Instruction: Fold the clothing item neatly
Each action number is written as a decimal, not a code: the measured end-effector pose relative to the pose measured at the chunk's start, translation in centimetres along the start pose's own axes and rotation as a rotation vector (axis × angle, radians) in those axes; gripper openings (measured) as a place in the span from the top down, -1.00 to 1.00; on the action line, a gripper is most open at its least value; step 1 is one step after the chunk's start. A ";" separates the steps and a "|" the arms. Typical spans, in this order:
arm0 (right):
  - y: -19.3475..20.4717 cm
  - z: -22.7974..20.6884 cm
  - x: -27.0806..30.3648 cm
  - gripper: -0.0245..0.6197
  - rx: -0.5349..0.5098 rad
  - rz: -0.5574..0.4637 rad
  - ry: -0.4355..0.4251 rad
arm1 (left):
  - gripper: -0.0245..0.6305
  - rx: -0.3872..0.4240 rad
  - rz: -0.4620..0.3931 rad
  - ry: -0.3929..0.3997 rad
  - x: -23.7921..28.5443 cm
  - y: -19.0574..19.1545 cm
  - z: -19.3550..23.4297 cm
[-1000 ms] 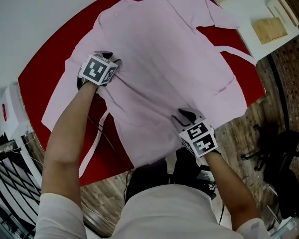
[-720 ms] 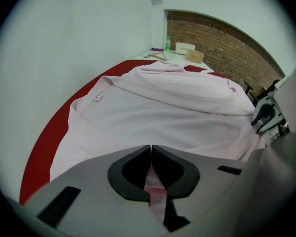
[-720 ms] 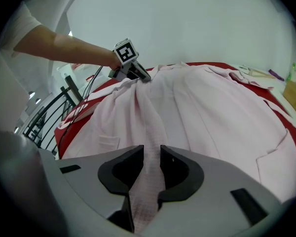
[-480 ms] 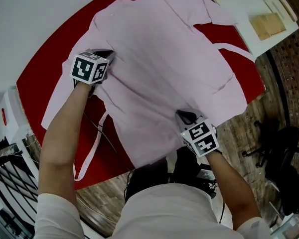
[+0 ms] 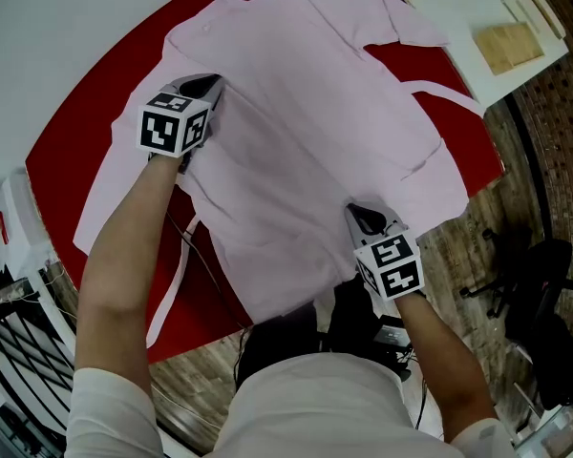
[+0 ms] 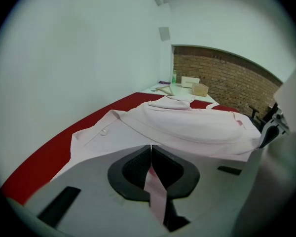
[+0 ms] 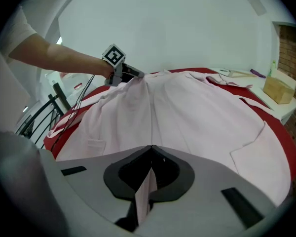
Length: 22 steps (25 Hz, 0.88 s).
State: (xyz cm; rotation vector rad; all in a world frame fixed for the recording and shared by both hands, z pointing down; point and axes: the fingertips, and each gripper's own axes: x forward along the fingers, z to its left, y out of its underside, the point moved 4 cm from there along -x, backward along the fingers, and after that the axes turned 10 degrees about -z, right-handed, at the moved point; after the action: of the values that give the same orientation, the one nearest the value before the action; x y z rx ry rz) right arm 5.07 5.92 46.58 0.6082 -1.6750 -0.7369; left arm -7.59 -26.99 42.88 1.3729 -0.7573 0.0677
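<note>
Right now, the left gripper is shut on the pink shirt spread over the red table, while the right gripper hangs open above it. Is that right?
Not quite. The right gripper is not open: its jaws are closed on a fold of the pink shirt, as the right gripper view shows. The left gripper is shut on the shirt too, over the red table.

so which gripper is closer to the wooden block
Right. The right gripper pinches the shirt down-left of the wooden block; the left gripper pinches it much farther left.
</note>
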 end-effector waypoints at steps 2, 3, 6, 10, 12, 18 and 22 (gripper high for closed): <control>0.2 -0.1 -0.1 0.88 0.008 0.000 0.002 | 0.89 0.007 -0.020 -0.012 0.5 -0.2 -0.1; 0.3 -0.1 -0.2 0.88 0.009 0.003 0.000 | 0.89 0.013 -0.033 -0.017 0.7 -0.5 -0.2; 0.8 0.2 -0.3 0.88 0.013 0.017 -0.005 | 0.89 0.036 -0.066 -0.018 1.4 -1.4 -0.6; 1.1 0.1 -0.2 0.88 0.031 0.024 0.011 | 0.89 0.032 -0.032 -0.012 2.6 -1.1 -0.8; 0.8 0.1 -0.3 0.87 0.035 0.015 0.018 | 0.88 -0.002 0.000 -0.016 3.1 -0.3 -0.6; -0.2 2.2 -0.2 0.87 -0.044 -0.009 -0.067 | 0.76 -0.031 -0.007 -0.030 1.0 0.0 -0.4; 1.3 2.9 0.8 0.87 -0.046 0.041 -0.096 | 0.70 -0.051 -0.010 -0.053 -1.7 1.0 0.1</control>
State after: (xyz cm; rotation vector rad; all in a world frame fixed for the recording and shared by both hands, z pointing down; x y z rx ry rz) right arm 2.04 6.65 47.61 0.5116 -1.7489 -0.7840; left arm -9.40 -26.23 42.81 1.3339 -0.7907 0.0041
